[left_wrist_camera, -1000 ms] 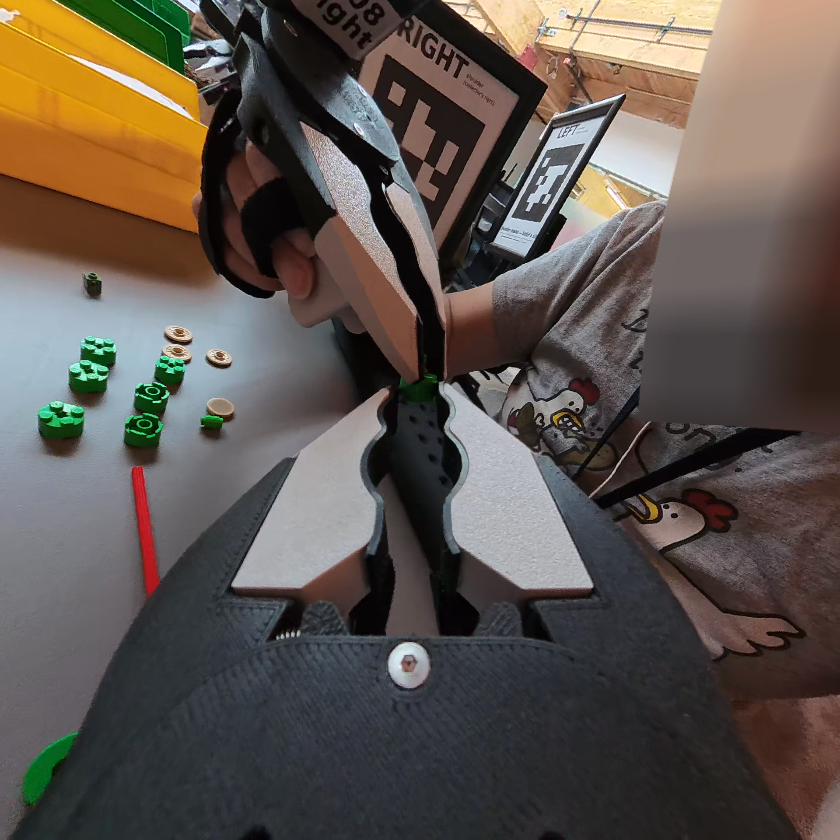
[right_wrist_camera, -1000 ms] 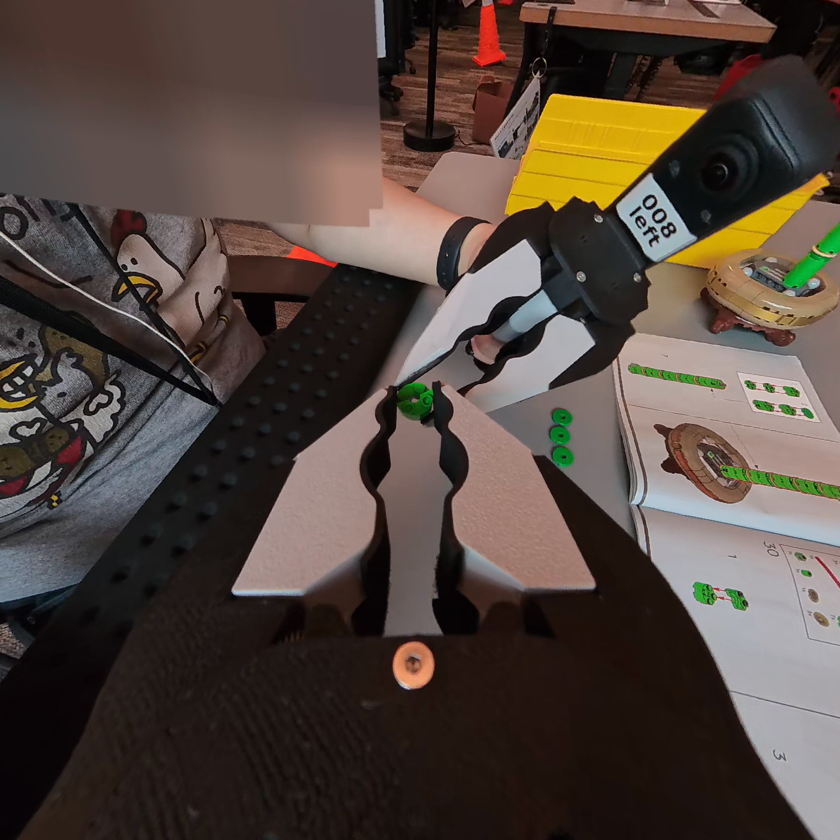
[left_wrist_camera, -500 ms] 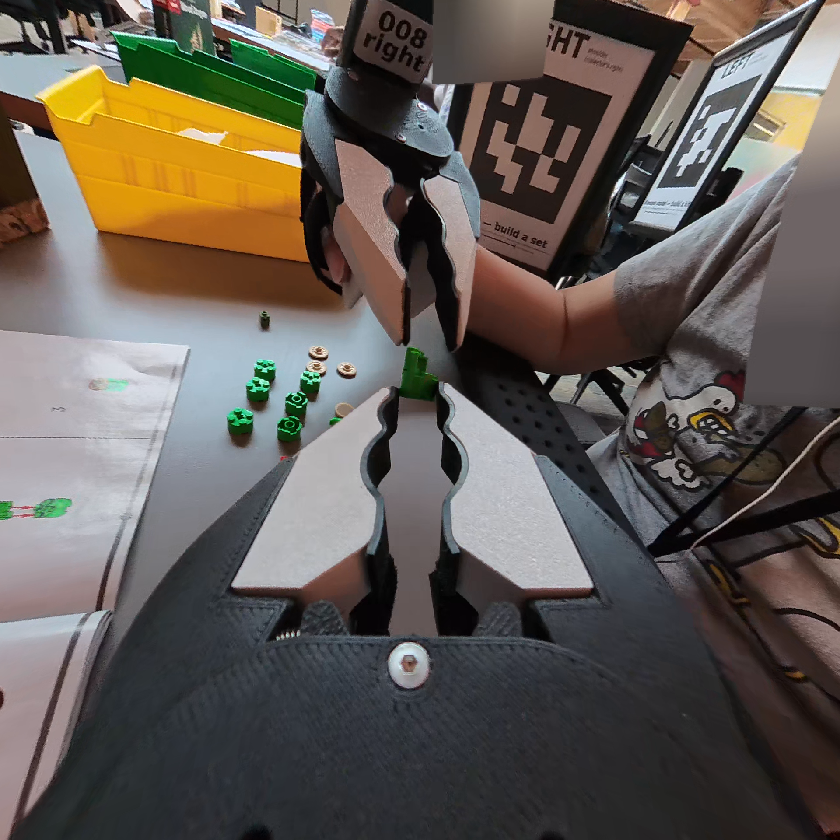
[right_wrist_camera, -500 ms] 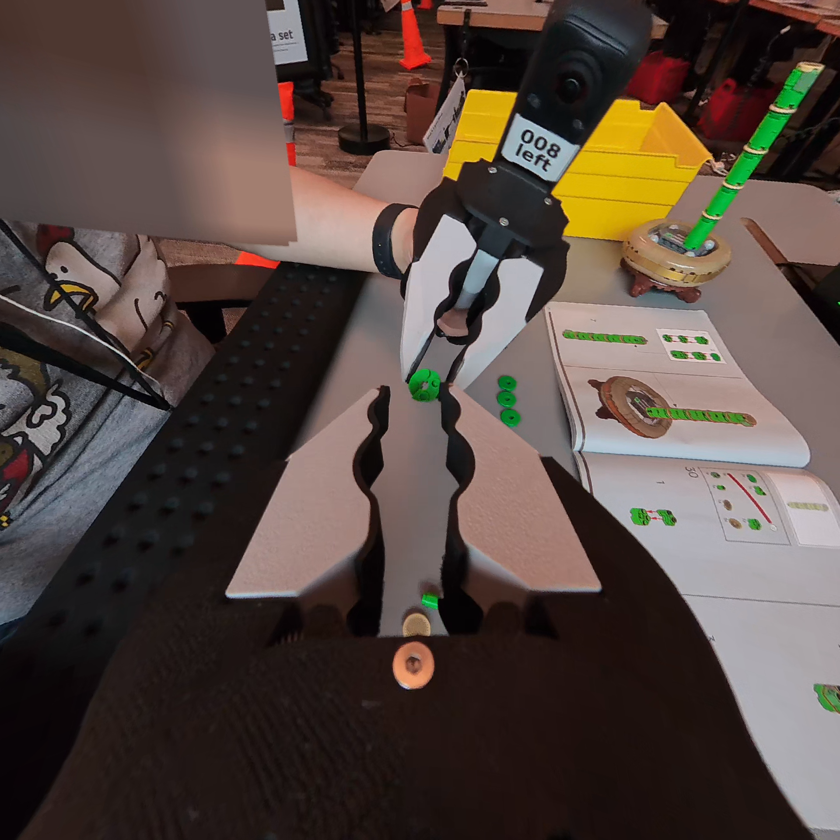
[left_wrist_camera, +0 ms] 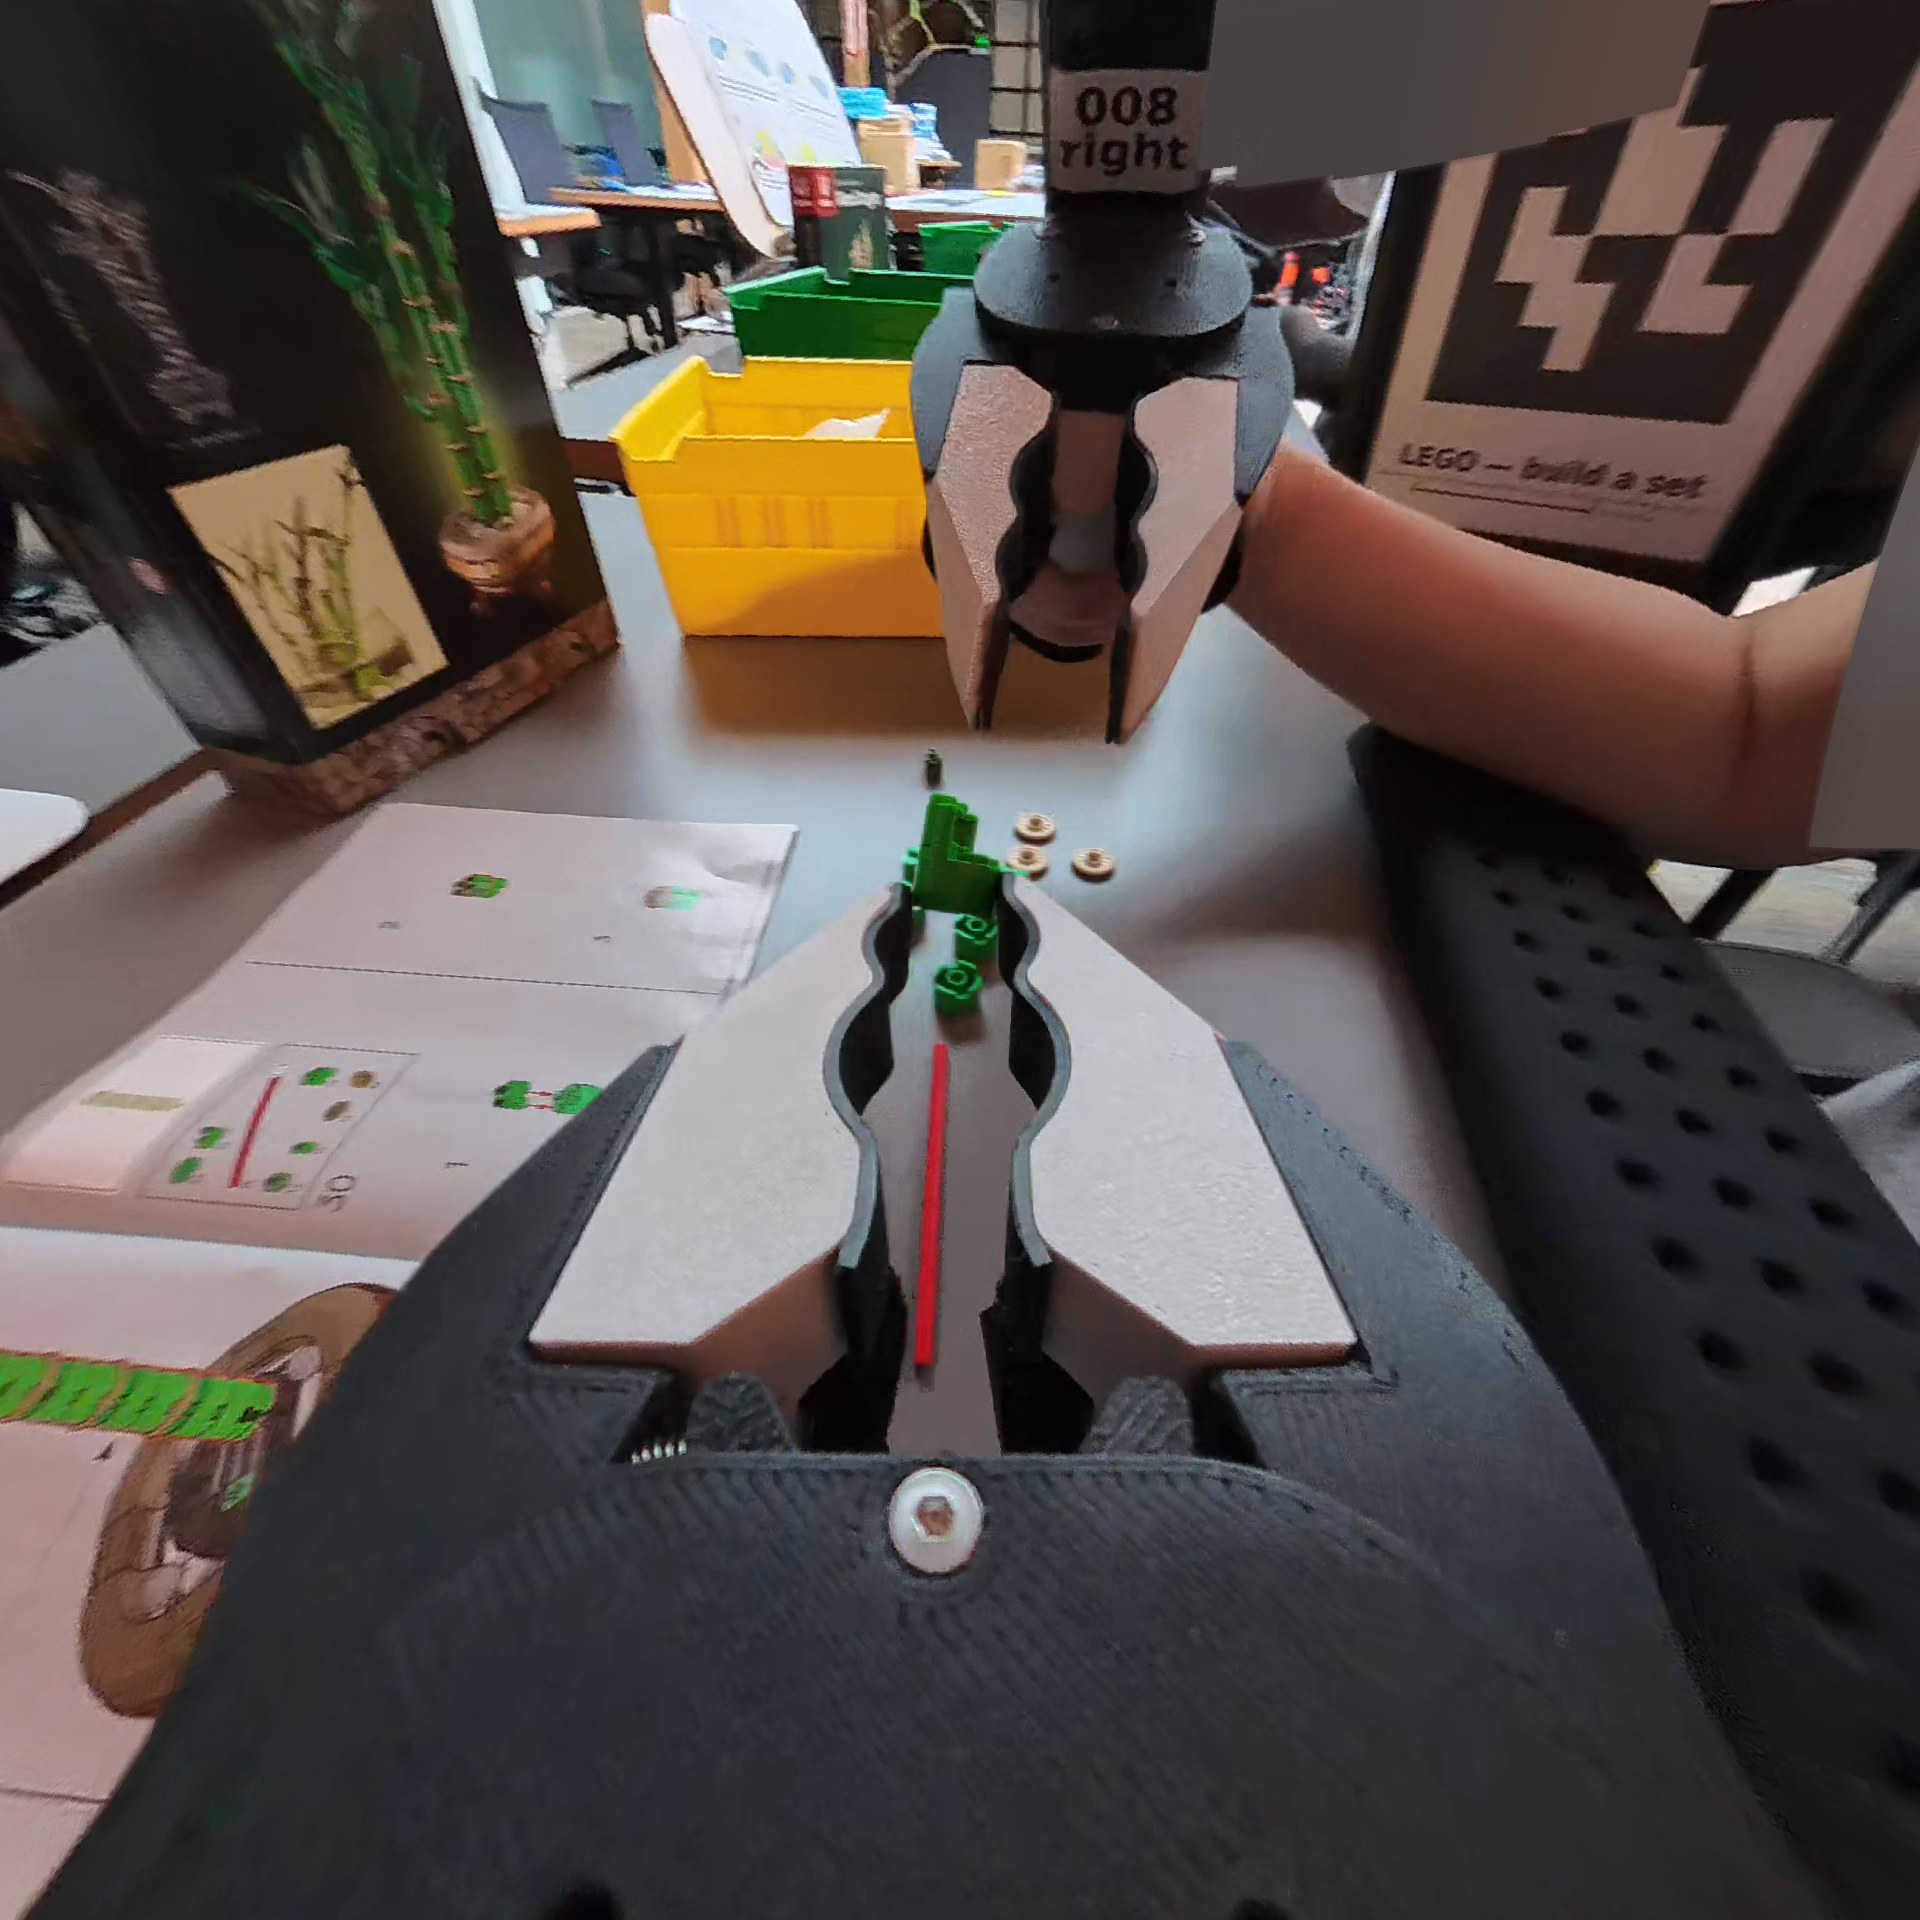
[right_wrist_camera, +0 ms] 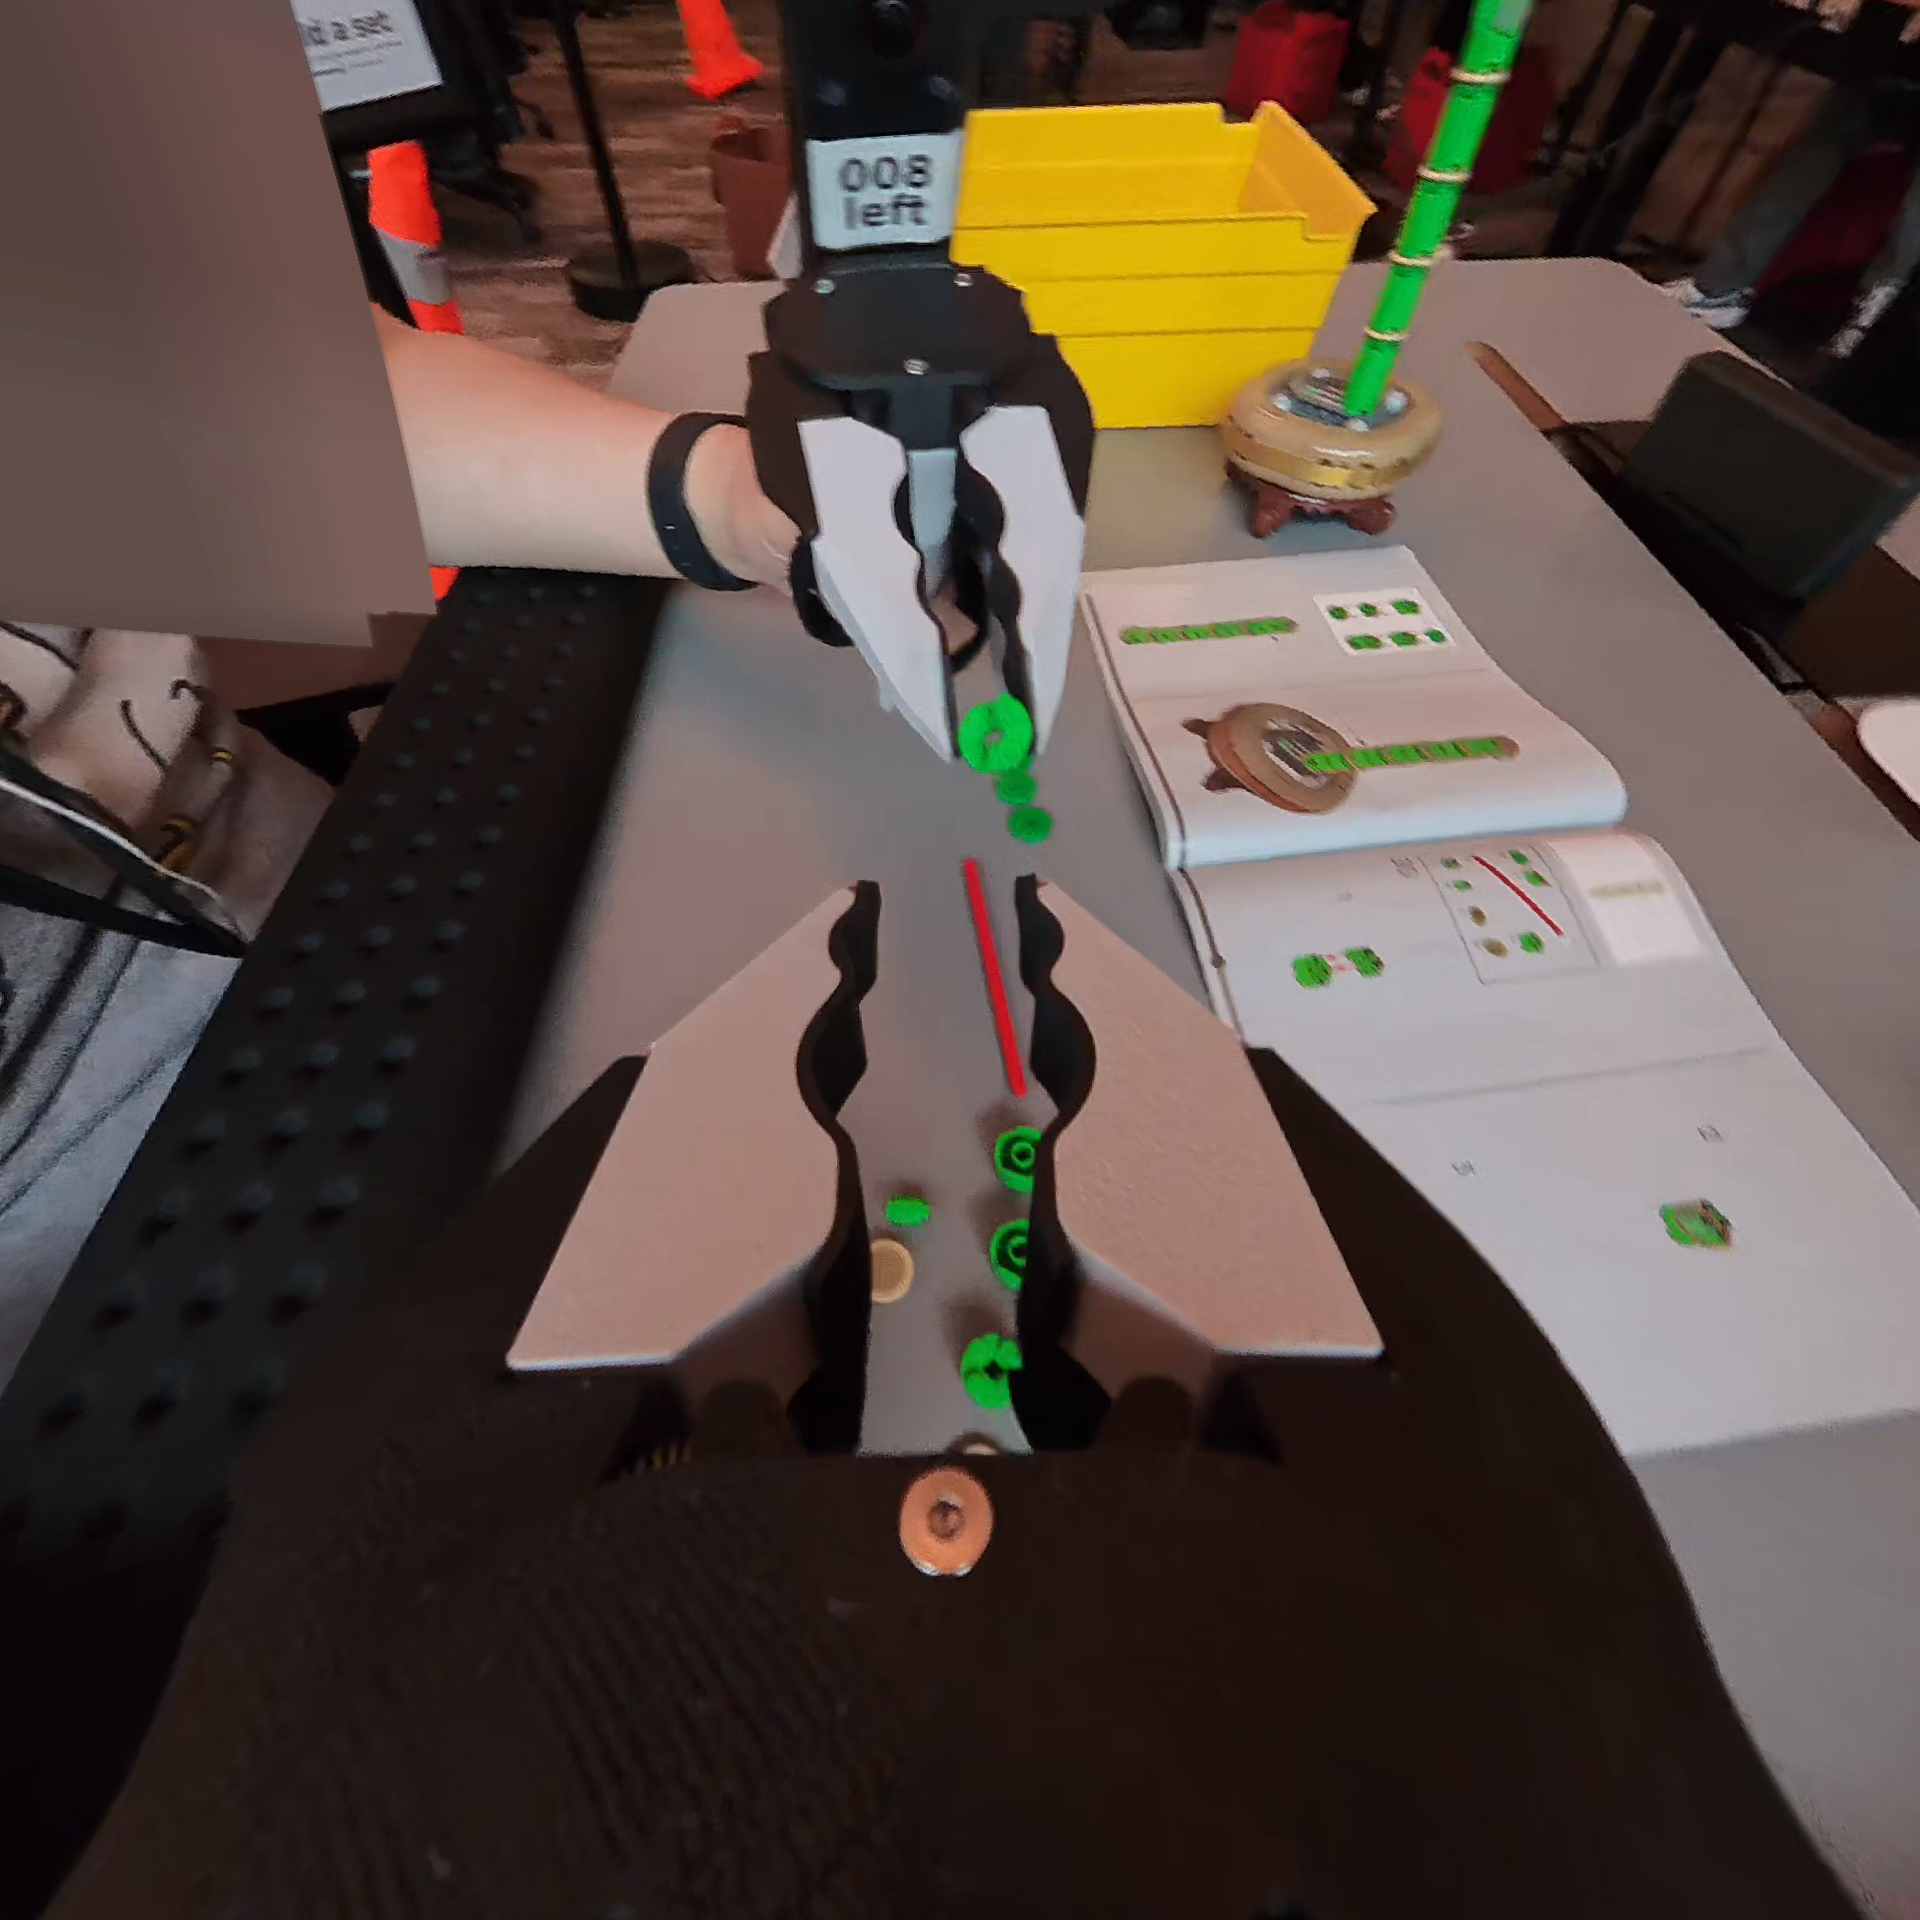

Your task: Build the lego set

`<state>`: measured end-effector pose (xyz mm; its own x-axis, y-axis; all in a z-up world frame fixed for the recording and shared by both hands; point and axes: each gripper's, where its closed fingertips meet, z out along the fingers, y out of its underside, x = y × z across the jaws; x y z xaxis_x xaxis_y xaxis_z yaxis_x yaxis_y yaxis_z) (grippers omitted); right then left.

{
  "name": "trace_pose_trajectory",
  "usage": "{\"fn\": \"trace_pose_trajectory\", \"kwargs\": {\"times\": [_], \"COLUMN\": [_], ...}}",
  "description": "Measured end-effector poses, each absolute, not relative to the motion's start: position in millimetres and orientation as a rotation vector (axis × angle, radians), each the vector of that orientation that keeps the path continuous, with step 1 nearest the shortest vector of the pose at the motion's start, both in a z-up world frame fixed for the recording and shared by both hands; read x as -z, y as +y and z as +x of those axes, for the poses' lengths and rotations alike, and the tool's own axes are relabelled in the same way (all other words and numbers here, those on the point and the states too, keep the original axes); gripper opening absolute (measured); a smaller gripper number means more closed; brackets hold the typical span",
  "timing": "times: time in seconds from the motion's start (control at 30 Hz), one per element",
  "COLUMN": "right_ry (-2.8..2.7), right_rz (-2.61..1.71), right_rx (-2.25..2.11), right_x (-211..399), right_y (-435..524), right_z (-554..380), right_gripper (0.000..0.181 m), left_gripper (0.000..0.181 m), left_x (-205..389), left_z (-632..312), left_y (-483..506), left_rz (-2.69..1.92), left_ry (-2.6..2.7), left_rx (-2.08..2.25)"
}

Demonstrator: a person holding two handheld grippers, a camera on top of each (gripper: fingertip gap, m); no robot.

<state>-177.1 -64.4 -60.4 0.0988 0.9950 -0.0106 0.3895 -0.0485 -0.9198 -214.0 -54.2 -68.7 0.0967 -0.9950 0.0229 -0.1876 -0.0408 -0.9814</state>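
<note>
My left hand-held gripper pinched the green lego piece above the table. My right hand-held gripper hung open and empty over the red rod, beside the booklet

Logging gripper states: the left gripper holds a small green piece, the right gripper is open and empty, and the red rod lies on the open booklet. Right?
One slip: the red rod lies on the bare grey table, beside the booklet, as the right wrist view shows. The left gripper does hold the green piece; the right gripper is open and empty.
</note>
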Motion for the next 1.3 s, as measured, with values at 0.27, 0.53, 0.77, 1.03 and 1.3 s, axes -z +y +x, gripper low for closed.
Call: {"fn": "trace_pose_trajectory", "kwargs": {"times": [0.27,0.53,0.77,1.03,1.3], "right_ry": [-1.263,-1.354,-1.333,-1.113,-1.125], "right_rz": [-1.657,-1.759,-1.648,-1.612,-1.647], "right_rx": [-0.927,-0.87,-0.823,-0.895,-0.936], "right_x": [67,87,60,38,48], "right_y": [-37,-44,-48,-30,-31], "right_z": [-163,-169,-186,-200,-207], "right_gripper": [0.026,0.019,0.018,0.018,0.012], "left_gripper": [0.015,0.014,0.014,0.014,0.014], "left_x": [60,55,60,55,55], "left_z": [-221,-219,-209,-209,-206], "left_y": [-31,-26,-32,-36,-41], "left_rz": [-1.431,-1.435,-1.444,-1.418,-1.398], "left_ry": [1.078,0.979,1.014,1.014,1.045], "left_rx": [1.075,1.069,1.042,1.062,1.055]}}
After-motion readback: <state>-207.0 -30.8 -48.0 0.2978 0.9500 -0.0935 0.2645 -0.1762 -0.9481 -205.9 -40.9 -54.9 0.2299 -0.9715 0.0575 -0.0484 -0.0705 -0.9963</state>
